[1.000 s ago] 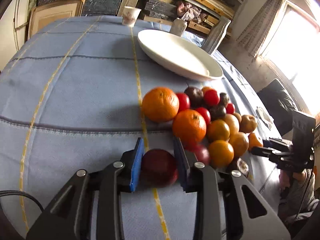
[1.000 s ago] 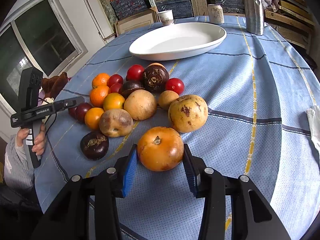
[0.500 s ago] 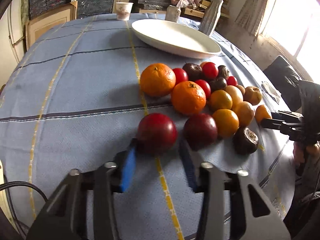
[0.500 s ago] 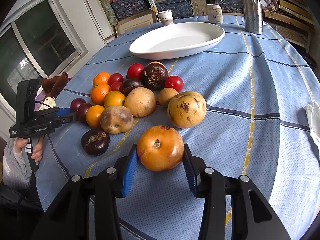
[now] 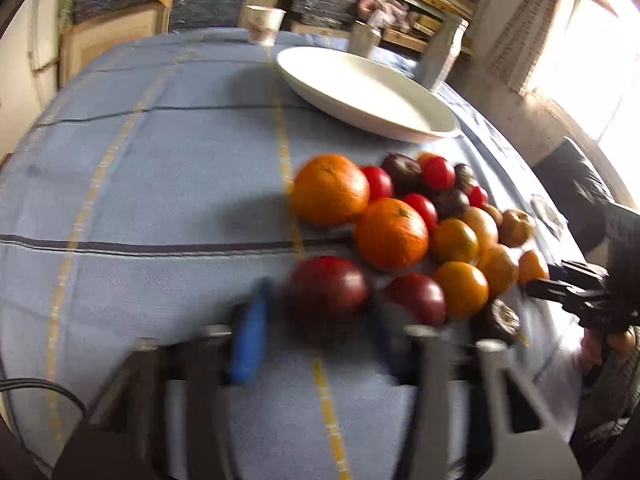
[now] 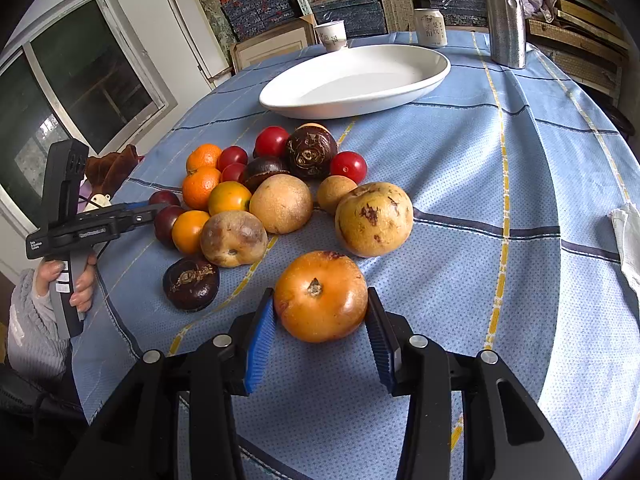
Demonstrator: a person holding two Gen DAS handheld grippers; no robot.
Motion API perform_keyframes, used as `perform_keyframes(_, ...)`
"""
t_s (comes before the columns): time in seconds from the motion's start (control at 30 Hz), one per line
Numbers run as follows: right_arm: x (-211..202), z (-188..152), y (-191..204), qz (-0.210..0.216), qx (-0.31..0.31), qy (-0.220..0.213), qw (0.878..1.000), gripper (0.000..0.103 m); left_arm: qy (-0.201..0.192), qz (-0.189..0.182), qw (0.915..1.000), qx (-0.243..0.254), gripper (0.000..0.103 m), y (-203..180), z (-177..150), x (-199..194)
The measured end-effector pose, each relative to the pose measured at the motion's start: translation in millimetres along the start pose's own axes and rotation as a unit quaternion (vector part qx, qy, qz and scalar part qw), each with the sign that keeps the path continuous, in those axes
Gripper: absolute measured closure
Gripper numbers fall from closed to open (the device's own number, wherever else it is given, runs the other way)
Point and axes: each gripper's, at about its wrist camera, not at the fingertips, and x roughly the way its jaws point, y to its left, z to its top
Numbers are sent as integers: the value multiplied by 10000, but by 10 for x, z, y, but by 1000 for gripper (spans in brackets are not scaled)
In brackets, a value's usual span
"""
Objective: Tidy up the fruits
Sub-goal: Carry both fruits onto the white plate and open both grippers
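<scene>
A dark red plum [image 5: 326,292] lies on the blue tablecloth just ahead of my left gripper [image 5: 320,304]. Its jaws are opening, and the blue pads [image 5: 250,344] stand clear of the plum. The view is blurred. A second dark red plum [image 5: 418,298] lies right beside it, at the edge of the pile of oranges [image 5: 390,234] and tomatoes. My right gripper [image 6: 320,316] is shut on an orange persimmon [image 6: 320,296] that rests on the cloth. A white oval dish [image 6: 356,80] stands behind the pile.
Brown pears [image 6: 374,218], dark mangosteens [image 6: 191,284], oranges and tomatoes cluster mid-table. A paper cup [image 6: 332,36], a can [image 6: 430,28] and a steel bottle [image 6: 506,16] stand behind the dish. A white cloth [image 6: 628,236] lies at the right edge. A hand [image 6: 68,284] holds the left gripper.
My left gripper has let go of the dark red plum, set it beside the other one and drawn back as its jaws widen. The right gripper and its persimmon have not moved.
</scene>
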Motion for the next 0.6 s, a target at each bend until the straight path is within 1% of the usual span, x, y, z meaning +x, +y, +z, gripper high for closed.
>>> perform_keyframes(0.03, -2, -1, -2, 2, 5, -4, 10000, 58, -21, 57, 10000, 60, 66, -29, -2, 0)
perform_keyframes(0.1, -3, -3, -2, 0, 9, -19, 10000, 59, -49, 55, 9998, 179, 66, -87, -15, -22)
perform_keyframes(0.2, -59, 7, 0, -12, 42, -117, 9999, 59, -332, 47, 9994, 94, 66, -94, 3, -193)
perform_keyframes(0.27, -191, 86, 26, -13, -7, -299, 9996, 59, -552, 40, 9984, 119, 66, -123, 125, -359)
perform_keyframes(0.3, -257, 156, 38, -26, -32, -398, 9992, 59, -727, 151, 9970, 208, 66, -168, 247, -454)
perform_keyframes(0.33, -327, 248, 51, -44, -66, -516, 9986, 59, -810, 194, 9962, 254, 66, -201, 322, -489)
perform_keyframes(0.37, -403, 355, 64, -64, -105, -660, 9977, 59, -962, 234, 9946, 317, 66, -262, 493, -537)
perform_keyframes(0.43, -500, 687, 116, -125, -245, -966, 9949, 59, -1120, 241, 9927, 373, 66, -364, 773, -505)
perform_keyframes(0.47, -482, 867, 132, -176, -290, -1073, 9937, 59, -1169, 282, 9919, 408, 66, -397, 896, -459)
perform_keyframes(0.53, -334, 1161, 131, -268, -330, -1115, 9929, 59, -1233, 550, 9893, 546, 66, -525, 1142, -238)
perform_keyframes(0.6, -76, 1419, 90, -336, -267, -1029, 9938, 59, -1145, 674, 9892, 613, 66, -600, 1331, 49)
